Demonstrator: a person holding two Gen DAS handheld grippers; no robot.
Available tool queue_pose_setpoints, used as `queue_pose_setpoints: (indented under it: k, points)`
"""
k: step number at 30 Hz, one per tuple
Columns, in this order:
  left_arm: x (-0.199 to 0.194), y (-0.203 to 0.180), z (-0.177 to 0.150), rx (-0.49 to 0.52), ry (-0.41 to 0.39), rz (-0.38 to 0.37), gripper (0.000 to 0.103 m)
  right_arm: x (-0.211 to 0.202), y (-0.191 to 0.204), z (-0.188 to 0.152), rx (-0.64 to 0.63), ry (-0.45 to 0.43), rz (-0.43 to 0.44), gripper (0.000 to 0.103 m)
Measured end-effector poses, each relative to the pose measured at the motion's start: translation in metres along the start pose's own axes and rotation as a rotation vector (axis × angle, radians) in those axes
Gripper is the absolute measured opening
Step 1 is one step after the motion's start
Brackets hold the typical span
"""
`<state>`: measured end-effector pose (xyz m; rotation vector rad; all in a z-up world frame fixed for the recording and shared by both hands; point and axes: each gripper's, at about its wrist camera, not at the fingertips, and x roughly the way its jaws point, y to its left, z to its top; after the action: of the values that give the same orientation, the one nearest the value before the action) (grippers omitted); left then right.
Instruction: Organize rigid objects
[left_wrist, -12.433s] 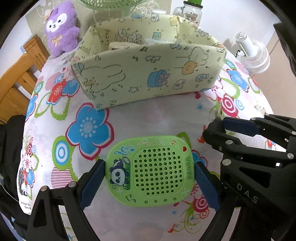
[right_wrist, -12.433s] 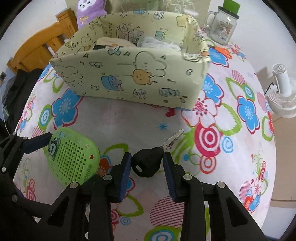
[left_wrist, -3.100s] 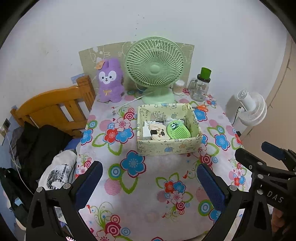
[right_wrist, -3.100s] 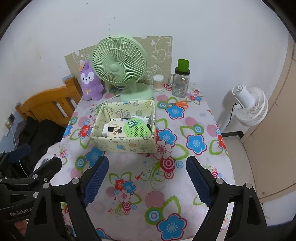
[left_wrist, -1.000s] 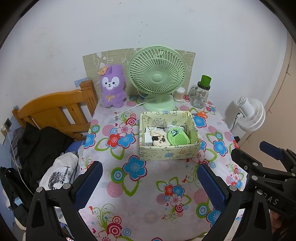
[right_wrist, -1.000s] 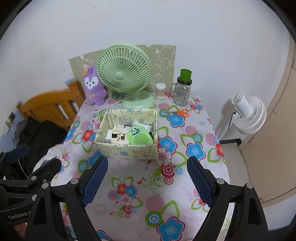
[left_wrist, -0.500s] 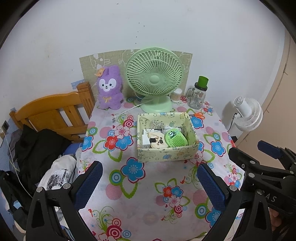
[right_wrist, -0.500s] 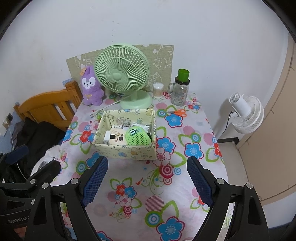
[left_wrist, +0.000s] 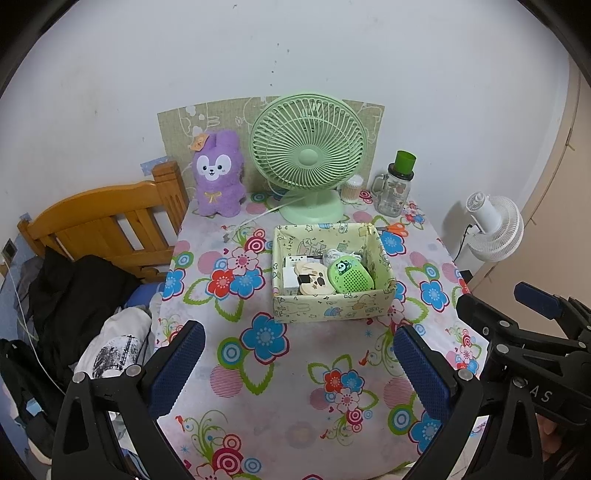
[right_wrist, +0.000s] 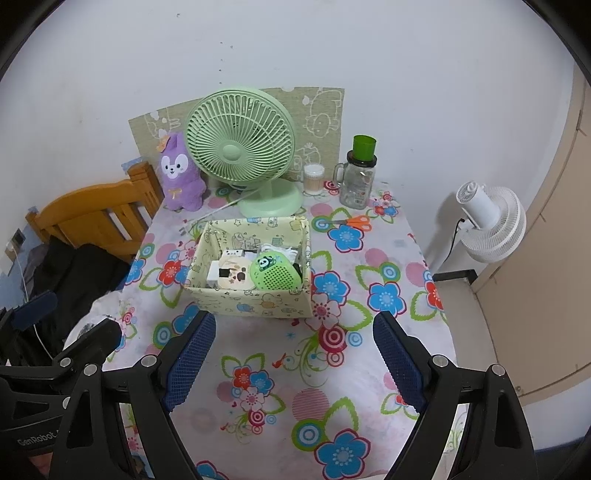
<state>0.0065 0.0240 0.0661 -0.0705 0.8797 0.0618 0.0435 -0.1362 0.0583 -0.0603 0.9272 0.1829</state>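
Note:
A pale yellow cartoon-print box (left_wrist: 332, 306) (right_wrist: 251, 302) stands mid-table on the flowered cloth. Inside it lie a green panda speaker (left_wrist: 350, 275) (right_wrist: 275, 273), a cream spotted item (left_wrist: 314, 282) (right_wrist: 232, 275) and white pieces; a black key is not visible. My left gripper (left_wrist: 299, 363) hangs high above the near half of the table, open, with nothing between its blue pads. My right gripper (right_wrist: 293, 352) is likewise open and empty, held back from the box. Each gripper shows at the edge of the other's view.
A green desk fan (left_wrist: 308, 155), a purple plush (left_wrist: 219, 173), a glass jar with green lid (left_wrist: 397, 184) and orange scissors (right_wrist: 351, 221) sit at the table's back. A wooden bed frame (left_wrist: 103, 221) with dark clothes is left; a white fan (right_wrist: 487, 221) stands right.
Both views are nearly unchanged over the last second; only a slight shift of framing. Twelve seconds ago the speaker and key lay on the table between the pads; the speaker now lies in the box.

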Motion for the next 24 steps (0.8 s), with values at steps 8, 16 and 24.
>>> queue_pose_setpoints:
  k: [8,16,24]
  points:
    - [0.0002,0.0004,-0.0001,0.0,0.001,0.0,0.103,0.0006,0.0002,-0.0001,0.003,-0.001,-0.001,0.089]
    - [0.0007,0.0023,-0.0016,-0.003,0.007,0.004,0.103,0.0014,0.0037,0.0004,0.009,0.004,0.003,0.089]
    - [0.0005,0.0027,0.0017,0.007,0.005,0.01,0.103,0.0018,0.0067,0.0015,0.013,0.002,0.0,0.089]
